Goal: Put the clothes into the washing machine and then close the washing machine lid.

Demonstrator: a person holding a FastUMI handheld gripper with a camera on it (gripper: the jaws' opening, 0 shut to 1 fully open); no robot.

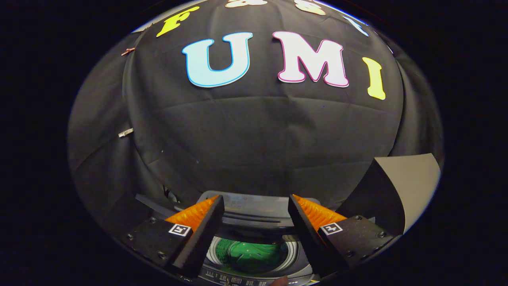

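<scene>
Fingers: I see my gripper with its two fingers spread wide apart, nothing between them, nothing touching either one.
Washing machine: the washing machine sits below and just ahead of my fingers, seen through the gap between them, with its top open.
Clothes: green clothes lie inside the drum, down between the two fingers; I cannot tell how many pieces.
Control panel: a strip of buttons runs along the near edge of the machine.
Lid: I cannot tell for sure, but a flat grey panel stands tilted up beside the right finger.
Wall: black cloth hangs beyond the machine.
</scene>
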